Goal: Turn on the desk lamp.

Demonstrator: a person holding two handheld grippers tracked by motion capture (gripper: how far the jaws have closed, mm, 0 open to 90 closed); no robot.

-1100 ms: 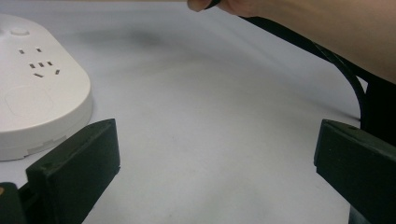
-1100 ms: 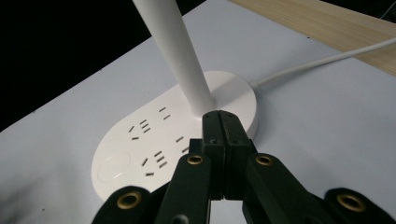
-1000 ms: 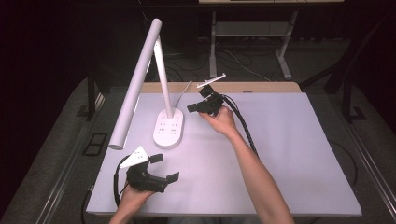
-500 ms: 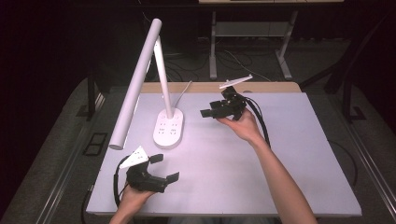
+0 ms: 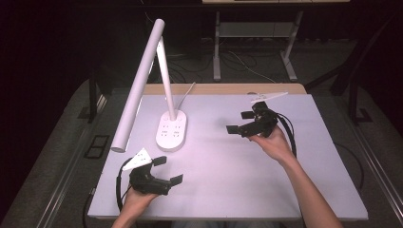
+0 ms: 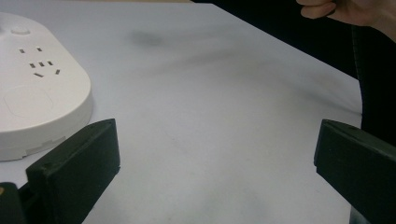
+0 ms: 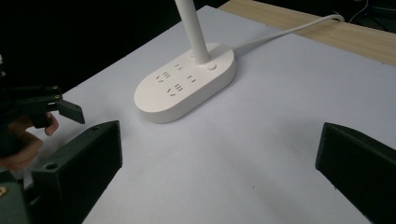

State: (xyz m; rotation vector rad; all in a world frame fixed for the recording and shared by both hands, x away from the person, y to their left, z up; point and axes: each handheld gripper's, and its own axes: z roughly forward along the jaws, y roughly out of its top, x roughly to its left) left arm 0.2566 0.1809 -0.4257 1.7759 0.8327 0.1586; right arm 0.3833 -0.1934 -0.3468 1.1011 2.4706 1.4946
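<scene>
Change just now: my right gripper [image 5: 243,121] has moved away from the lamp's base [image 5: 171,131]. One second ago it sat close beside the base; now it hangs at about 3 o'clock of it, well apart, over bare table.
What that means: I judge the contact with the base, probably a press on its switch, is over and I am backing off. I can't tell from these dim pictures whether the lamp is lit.
Right gripper jaws: spread wide, holding nothing. In the right gripper view they frame the base and its socket holes.
Left gripper [image 5: 166,170]: unchanged, resting near the table's front edge at about 6 o'clock of the base. Its jaws are also wide apart and empty.
Where the lamp is: the desk lamp [image 5: 142,78] stands on the left half of the white table [image 5: 223,185]. Its stem rises from the oval base, and its long tube head slants down toward 7 o'clock.
Cord [image 7: 285,31]: one white lead leaves the base toward 12 o'clock, over the wooden strip [image 5: 214,89] at the far edge.
Count: one lamp, one cord, two grippers, two hands, one table.
Buttons: two small round ones flank the stem in the right gripper view.
</scene>
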